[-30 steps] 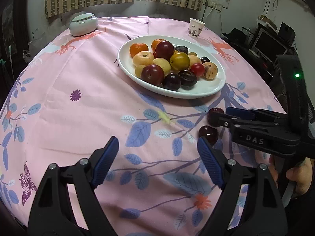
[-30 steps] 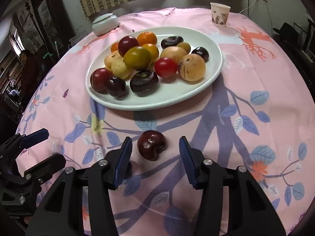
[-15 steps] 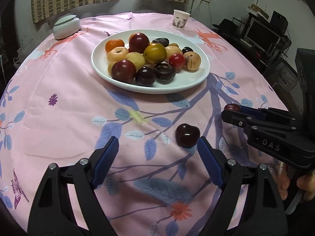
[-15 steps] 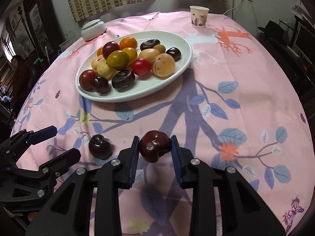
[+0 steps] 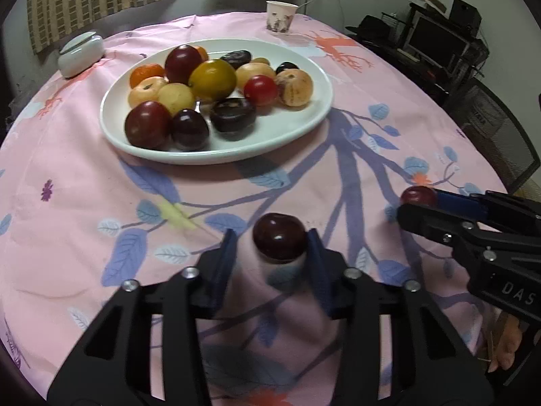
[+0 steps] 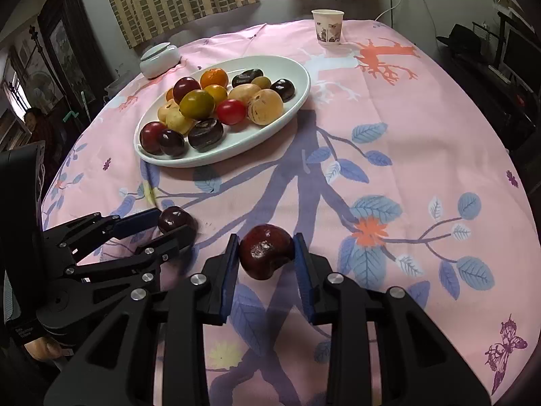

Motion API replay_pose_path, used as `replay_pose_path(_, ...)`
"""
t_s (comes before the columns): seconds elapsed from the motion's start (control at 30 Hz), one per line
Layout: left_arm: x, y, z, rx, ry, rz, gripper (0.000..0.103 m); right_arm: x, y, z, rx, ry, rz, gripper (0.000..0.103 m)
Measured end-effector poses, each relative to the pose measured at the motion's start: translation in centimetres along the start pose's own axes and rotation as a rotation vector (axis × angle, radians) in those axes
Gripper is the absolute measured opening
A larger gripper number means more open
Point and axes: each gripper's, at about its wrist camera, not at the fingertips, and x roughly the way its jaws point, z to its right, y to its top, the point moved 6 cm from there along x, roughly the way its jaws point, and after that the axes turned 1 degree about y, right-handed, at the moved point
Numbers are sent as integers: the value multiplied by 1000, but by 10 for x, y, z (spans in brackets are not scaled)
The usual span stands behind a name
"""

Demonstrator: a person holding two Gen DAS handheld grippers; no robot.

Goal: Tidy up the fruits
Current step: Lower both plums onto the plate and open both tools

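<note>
Two dark red plums are off the plate, on the near part of the pink tablecloth [image 6: 389,94]. The first plum [image 6: 266,251] sits between the blue pads of the right gripper [image 6: 266,253], both pads pressing its sides, so the tongs pinch it firmly. In the left wrist view it shows as a red top [image 5: 418,196] at the tip of that gripper [image 5: 419,203].

The second plum [image 5: 279,240] lies between the pads of the left gripper [image 5: 270,247], whose jaws have just been closing around it. The right pad touches the fruit; a narrow gap shows at the left pad, so a full pinch cannot be confirmed. From the right wrist view this plum [image 6: 174,219] sits at the tip of that gripper [image 6: 169,226].

The white oval plate [image 5: 294,128] stands further back on the cloth, well apart from both plums, heaped with mixed fruit: plums, yellow and orange pieces, one red tomato [image 5: 260,90].

A paper cup [image 6: 327,28] and a lidded white dish [image 6: 159,59] stand at the far edge
</note>
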Motion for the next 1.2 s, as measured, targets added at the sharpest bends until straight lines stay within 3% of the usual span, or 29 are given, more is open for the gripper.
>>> replay_pose_path(0.27,-8,-2,-2,-28,-24,9,31,-5,-2,-7,-6,15,6,32)
replay_pose_path(0.7,-64,15,-16,-20,1,117,31,-10,7,-30,-58,44,17,32)
replay_pose_path(0.93,-57,81,-49,-42,70,129,32,3,68,-44,-126,68,47,32)
replay_pose_path(1.2,-14,156,-81,-90,115,88,32,56,137,-52,-177,23,43,32)
